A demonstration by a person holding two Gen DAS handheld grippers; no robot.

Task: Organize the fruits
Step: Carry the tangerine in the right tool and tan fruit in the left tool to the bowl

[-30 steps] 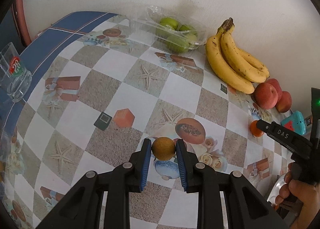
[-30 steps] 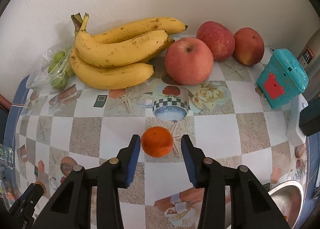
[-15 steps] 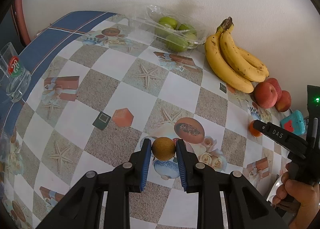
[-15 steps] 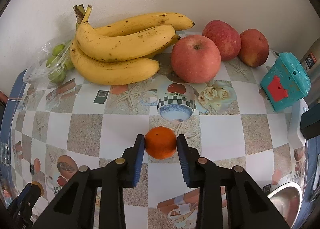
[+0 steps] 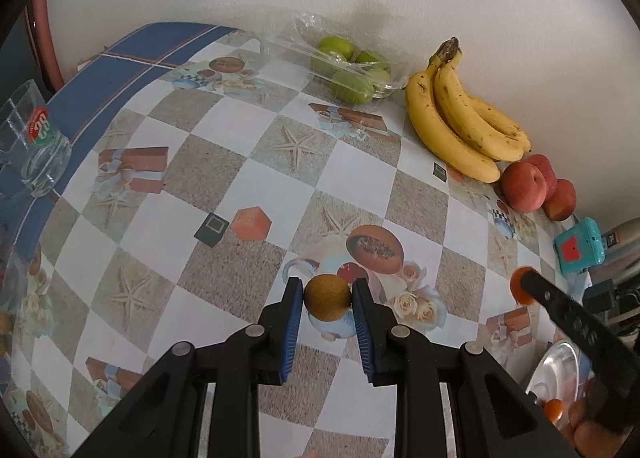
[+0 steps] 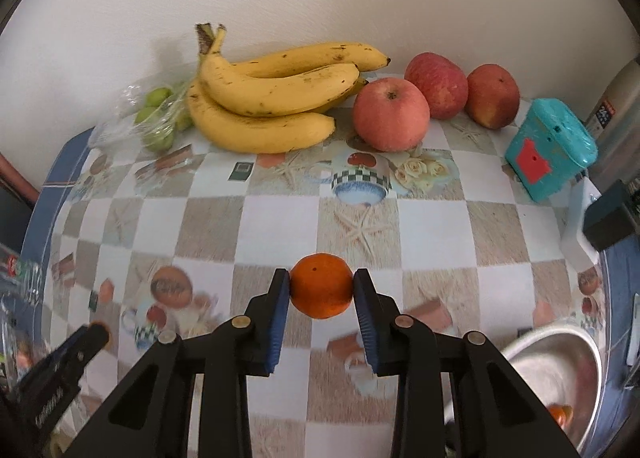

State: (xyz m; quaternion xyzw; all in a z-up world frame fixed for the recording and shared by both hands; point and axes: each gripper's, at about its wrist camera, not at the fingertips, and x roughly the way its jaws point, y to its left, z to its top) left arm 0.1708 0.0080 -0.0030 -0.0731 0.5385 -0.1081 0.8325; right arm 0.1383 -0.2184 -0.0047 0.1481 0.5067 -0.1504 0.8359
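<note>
While clamped: tangerine (image 6: pixel 321 285) between hand-held gripper (image 6: pixel 321 290) pads

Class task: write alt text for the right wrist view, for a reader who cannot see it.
The right gripper holds a small orange between its blue-padded fingers, above a checked tablecloth. Along the wall behind lie a bag of green fruit, bananas and three apples, with a teal box at the right. A metal bowl shows at lower right.
</note>
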